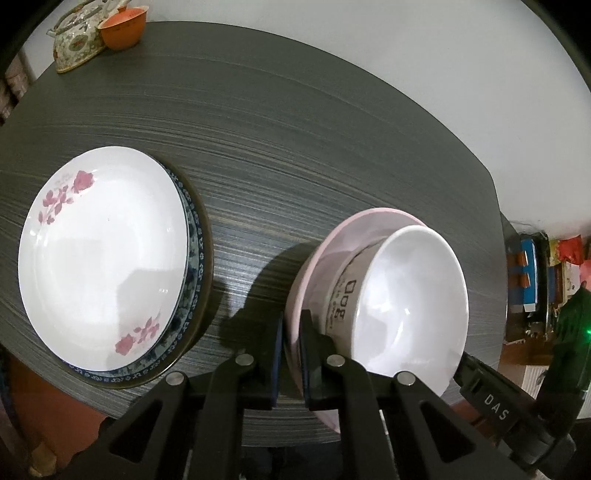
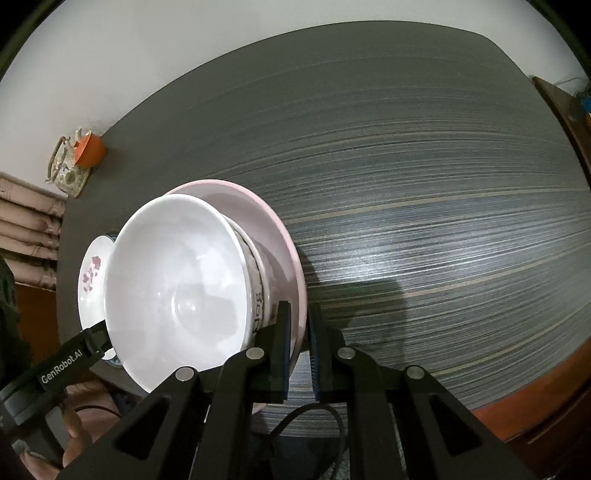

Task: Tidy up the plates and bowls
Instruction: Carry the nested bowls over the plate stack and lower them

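Both the left gripper [image 1: 291,354] and right gripper [image 2: 299,347] clamp opposite rims of the pink plate [image 1: 325,251], near the table's [image 1: 295,147] front edge; its stacked bowls [image 1: 406,302] look heavy, slippery, fragile.

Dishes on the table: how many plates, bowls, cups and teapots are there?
Plates: 3 (flowered plate, blue-rimmed plate under it, pink plate)
Bowls: 2 (white bowl, lettered bowl under it)
Cups: 1 (orange cup)
Teapots: 1 (teapot)
Total: 7
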A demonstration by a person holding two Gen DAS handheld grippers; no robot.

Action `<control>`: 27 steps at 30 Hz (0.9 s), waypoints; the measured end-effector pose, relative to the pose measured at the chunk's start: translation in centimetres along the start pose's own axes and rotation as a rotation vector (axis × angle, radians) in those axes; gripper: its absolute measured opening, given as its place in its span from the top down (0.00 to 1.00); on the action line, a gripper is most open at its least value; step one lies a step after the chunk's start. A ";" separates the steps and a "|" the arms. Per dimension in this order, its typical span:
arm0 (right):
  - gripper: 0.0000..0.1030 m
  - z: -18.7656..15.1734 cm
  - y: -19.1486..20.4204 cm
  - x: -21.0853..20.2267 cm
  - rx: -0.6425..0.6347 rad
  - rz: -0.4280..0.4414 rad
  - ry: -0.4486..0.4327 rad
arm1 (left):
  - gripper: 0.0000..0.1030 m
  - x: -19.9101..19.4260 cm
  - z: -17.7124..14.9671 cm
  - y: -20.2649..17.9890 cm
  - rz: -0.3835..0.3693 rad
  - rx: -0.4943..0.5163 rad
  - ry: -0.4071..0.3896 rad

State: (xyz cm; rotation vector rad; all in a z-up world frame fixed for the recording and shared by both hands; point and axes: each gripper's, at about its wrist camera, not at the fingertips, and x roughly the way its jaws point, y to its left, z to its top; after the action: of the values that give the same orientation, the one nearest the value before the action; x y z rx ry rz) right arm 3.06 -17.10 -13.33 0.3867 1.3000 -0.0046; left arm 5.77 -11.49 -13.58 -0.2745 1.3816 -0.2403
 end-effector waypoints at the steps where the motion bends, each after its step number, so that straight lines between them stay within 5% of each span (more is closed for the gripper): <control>1: 0.89 -0.1 0.0 -0.1 0.000 0.001 -0.001 | 0.94 -0.1 0.0 0.0 -0.001 0.000 -0.001; 16: 0.89 0.6 1.0 -2.1 -0.041 0.011 -0.022 | 0.94 -2.9 0.3 1.5 -0.008 -0.018 -0.035; 27: 0.89 1.6 5.4 -3.7 -0.124 0.040 -0.032 | 0.94 -6.8 1.2 4.1 0.028 -0.055 -0.093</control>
State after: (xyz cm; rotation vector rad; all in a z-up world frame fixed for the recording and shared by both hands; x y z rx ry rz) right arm 4.67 -13.30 -8.03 0.3058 1.2542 0.1031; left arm 5.79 -5.31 -8.48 -0.3083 1.3002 -0.1648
